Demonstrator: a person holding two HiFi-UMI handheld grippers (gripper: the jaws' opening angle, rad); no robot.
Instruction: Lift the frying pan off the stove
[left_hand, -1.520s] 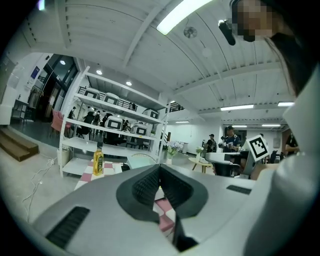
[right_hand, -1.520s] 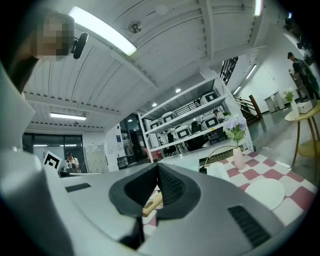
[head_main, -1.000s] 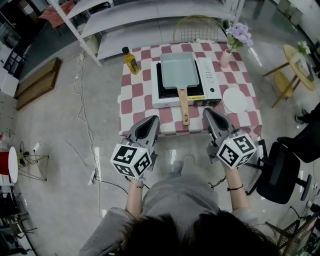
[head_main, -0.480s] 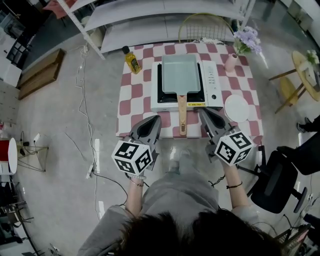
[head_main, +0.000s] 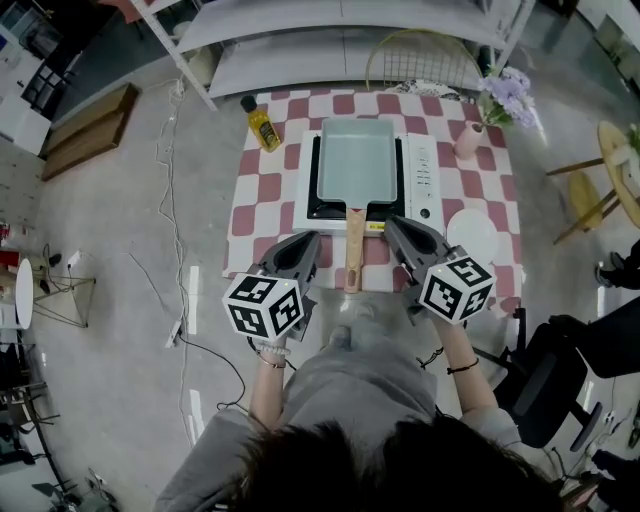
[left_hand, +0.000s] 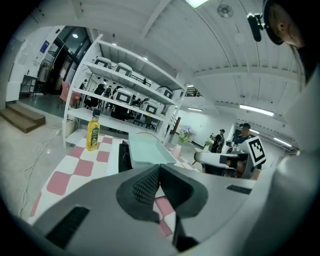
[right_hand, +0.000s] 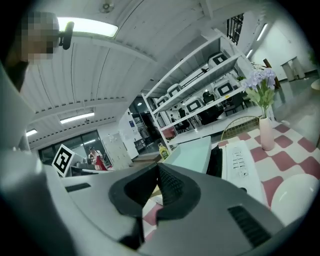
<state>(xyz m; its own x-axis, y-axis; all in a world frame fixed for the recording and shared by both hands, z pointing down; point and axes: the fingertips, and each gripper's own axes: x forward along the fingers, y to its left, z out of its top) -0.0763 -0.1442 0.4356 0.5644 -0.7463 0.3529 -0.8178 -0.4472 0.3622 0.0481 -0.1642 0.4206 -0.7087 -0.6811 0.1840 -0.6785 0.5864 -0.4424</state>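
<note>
A pale green rectangular frying pan (head_main: 355, 163) sits on the white single-burner stove (head_main: 420, 178), and its wooden handle (head_main: 353, 252) points toward me over the table's near edge. My left gripper (head_main: 304, 242) is shut and empty, just left of the handle's end. My right gripper (head_main: 392, 226) is also shut and empty, just right of the handle. Neither touches the pan. In the left gripper view the jaws (left_hand: 159, 168) meet, with the pan (left_hand: 145, 150) beyond them. In the right gripper view the jaws (right_hand: 157, 168) meet below the pan (right_hand: 192, 152).
The stove stands on a small pink-and-white checked table (head_main: 255, 190). An oil bottle (head_main: 260, 124) is at its back left, a pink vase with purple flowers (head_main: 470, 140) at back right, a white plate (head_main: 472, 232) at front right. Shelving stands behind; a black chair (head_main: 545, 380) is to my right.
Both grippers have moved forward to the table's near edge and now flank the pan handle's end. Both stay shut. The pan has not moved.
</note>
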